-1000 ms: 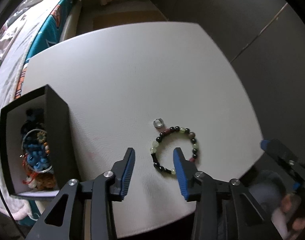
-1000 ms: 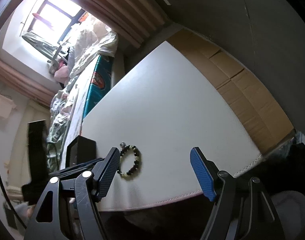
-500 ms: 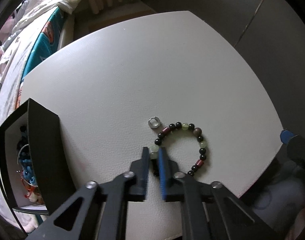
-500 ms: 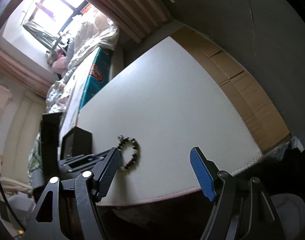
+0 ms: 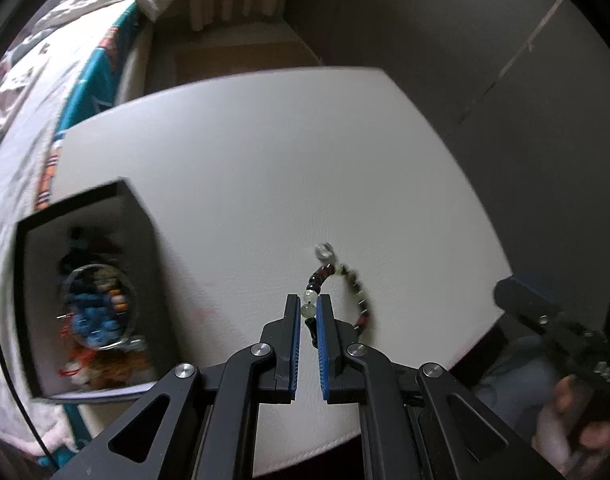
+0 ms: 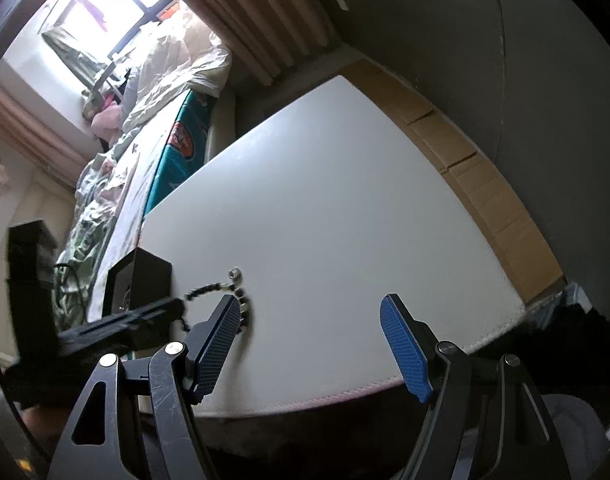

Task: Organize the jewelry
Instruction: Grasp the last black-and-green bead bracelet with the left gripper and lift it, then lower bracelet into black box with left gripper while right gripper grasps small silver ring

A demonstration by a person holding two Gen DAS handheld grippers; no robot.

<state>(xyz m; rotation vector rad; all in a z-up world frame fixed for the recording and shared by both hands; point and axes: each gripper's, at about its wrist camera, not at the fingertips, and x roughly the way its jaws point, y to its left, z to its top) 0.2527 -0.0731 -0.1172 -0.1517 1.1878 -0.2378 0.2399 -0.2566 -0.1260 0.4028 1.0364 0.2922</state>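
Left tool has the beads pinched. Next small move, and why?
Probably lift a little more and carry left toward the open black box. The left tool is shut on the dark-and-green beaded bracelet, whose far side hangs near the small silver ring on the white table. The box already holds other jewelry, and the right tool is open, holding nothing.

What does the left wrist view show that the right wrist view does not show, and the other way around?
Only the left wrist view shows the inside of the black box, with blue beads and a metal hoop in it, and the left gripper shut on the bead bracelet. Only the right wrist view shows the window, the cardboard beside the table, and the right gripper open and holding nothing. Both show the white table, the bracelet, the small silver ring and the bed.
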